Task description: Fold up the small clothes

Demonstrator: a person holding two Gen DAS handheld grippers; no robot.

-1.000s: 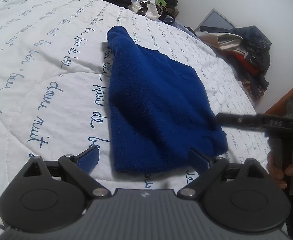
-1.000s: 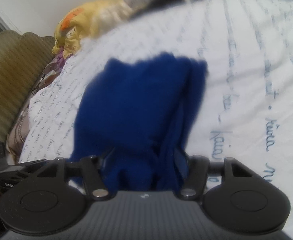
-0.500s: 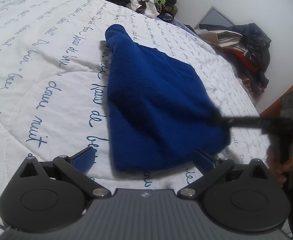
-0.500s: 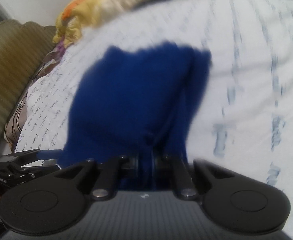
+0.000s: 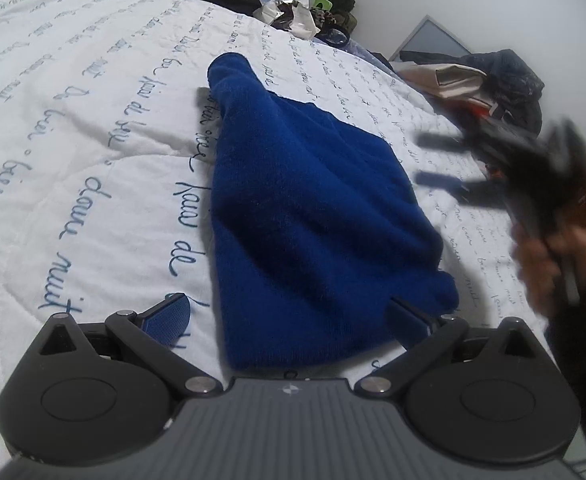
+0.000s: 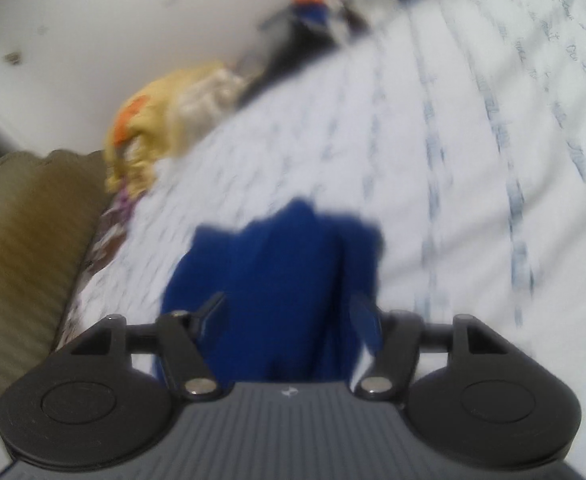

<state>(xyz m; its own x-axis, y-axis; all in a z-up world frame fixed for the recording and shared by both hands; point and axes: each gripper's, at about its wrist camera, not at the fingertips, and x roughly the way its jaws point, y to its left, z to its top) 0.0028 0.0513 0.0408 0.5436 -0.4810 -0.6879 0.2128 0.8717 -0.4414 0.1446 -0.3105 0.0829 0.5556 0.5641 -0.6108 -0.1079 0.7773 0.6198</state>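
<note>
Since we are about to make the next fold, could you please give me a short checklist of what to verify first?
1. Blue garment lies on the bedspread, free of the clutter at the far end: ok.
2. Left gripper open, near hem between its fingers: ok.
3. Right gripper open, holding nothing: ok.
4. Right gripper steady: not ok, both views blur it.
5. Garment flat: not ok, ridges and a bunched far end.
6. Layers aligned underneath: cannot tell.
</note>
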